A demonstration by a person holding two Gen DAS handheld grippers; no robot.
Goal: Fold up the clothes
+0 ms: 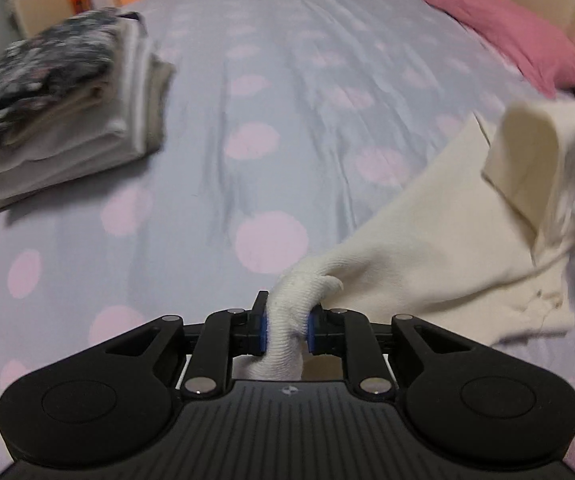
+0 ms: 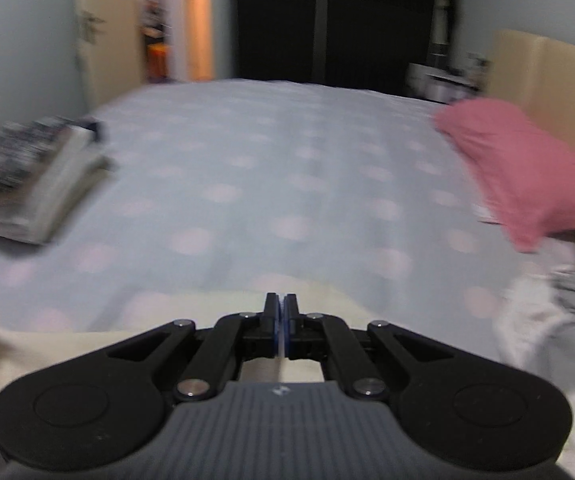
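The left gripper [image 1: 286, 330] is showing matte black linkage arms, silver pivot screws, blue finger pads [image 1: 262, 330], round black side discs and a ribbed body bearing a small logo. The right gripper [image 2: 281, 326] is showing identical parts, its ribbed body looking greyer.

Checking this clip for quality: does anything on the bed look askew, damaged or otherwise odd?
Nothing looks damaged or spilled. The folded stack leans, its layers stepped rather than flush. The cream garment is bunched into a twisted rope where the left gripper clamps it, and the right gripper pinches only a thin edge. Both views are motion-blurred.
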